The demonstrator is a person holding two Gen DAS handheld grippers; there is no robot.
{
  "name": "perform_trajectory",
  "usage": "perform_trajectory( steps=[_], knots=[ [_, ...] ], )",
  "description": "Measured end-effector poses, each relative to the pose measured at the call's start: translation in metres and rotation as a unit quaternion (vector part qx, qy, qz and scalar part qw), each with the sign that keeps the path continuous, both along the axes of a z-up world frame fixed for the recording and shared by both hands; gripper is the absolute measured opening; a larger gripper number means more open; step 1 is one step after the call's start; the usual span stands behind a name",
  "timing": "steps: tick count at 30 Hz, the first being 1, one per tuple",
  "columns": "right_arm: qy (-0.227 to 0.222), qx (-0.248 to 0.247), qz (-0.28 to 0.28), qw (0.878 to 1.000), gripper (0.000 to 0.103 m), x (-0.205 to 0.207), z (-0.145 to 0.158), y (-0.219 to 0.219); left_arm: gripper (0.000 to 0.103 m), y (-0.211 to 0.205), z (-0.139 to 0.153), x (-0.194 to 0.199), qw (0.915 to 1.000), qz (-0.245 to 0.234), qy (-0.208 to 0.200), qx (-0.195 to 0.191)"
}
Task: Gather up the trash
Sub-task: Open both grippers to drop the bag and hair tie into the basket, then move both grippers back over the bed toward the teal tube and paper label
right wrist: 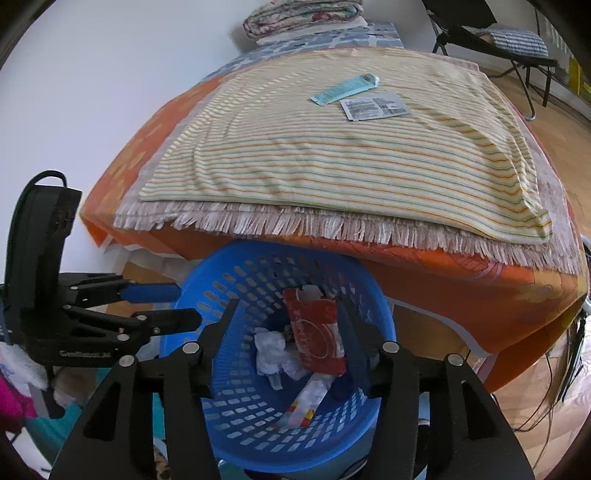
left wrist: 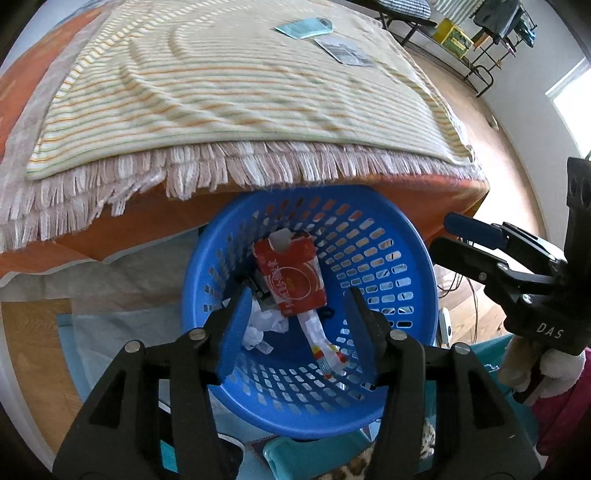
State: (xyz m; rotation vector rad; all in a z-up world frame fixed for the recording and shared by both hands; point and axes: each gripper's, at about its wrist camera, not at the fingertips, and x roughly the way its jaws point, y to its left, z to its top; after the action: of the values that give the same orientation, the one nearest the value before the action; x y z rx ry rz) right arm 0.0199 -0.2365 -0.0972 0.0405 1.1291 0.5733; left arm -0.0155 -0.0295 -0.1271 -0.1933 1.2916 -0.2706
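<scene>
A blue perforated basket (left wrist: 388, 266) (right wrist: 240, 417) stands on the floor against the bed's foot. Inside it lie a red packet (left wrist: 291, 277) (right wrist: 317, 339), crumpled white paper (left wrist: 264, 325) (right wrist: 273, 350) and a white wrapper with red and yellow stripes (left wrist: 325, 350) (right wrist: 306, 402). My left gripper (left wrist: 298, 306) (right wrist: 177, 306) hangs open over the basket, nothing between its blue pads. My right gripper (right wrist: 287, 317) (left wrist: 454, 236) is open above it too, pads touching nothing. On the striped blanket's far side lie a teal wrapper (left wrist: 304, 27) (right wrist: 343, 88) and a grey printed sachet (left wrist: 345, 51) (right wrist: 375, 105).
The bed carries a cream striped blanket (right wrist: 332, 166) over a fringed throw and an orange sheet (right wrist: 461, 295). Folded bedding (right wrist: 303, 14) sits at its head. A black chair (right wrist: 509, 40) stands on the wooden floor at the right. Teal and leopard-print items (left wrist: 351, 465) lie below the basket.
</scene>
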Motion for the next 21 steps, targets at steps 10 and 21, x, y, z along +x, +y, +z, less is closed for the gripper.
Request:
perform_trajectory(
  steps=[10,21],
  knots=[
    [-0.010,-0.031,-0.034,0.999,0.063,0.007,0.003,-0.007,0.066,-0.001,0.010,0.003,0.9998,0.005,-0.019,0.008],
    [-0.010,-0.042,-0.060,0.997,0.073,0.019,0.009,-0.011,0.066,-0.006,0.036,0.034,0.9984,0.000,-0.053,0.022]
  ],
)
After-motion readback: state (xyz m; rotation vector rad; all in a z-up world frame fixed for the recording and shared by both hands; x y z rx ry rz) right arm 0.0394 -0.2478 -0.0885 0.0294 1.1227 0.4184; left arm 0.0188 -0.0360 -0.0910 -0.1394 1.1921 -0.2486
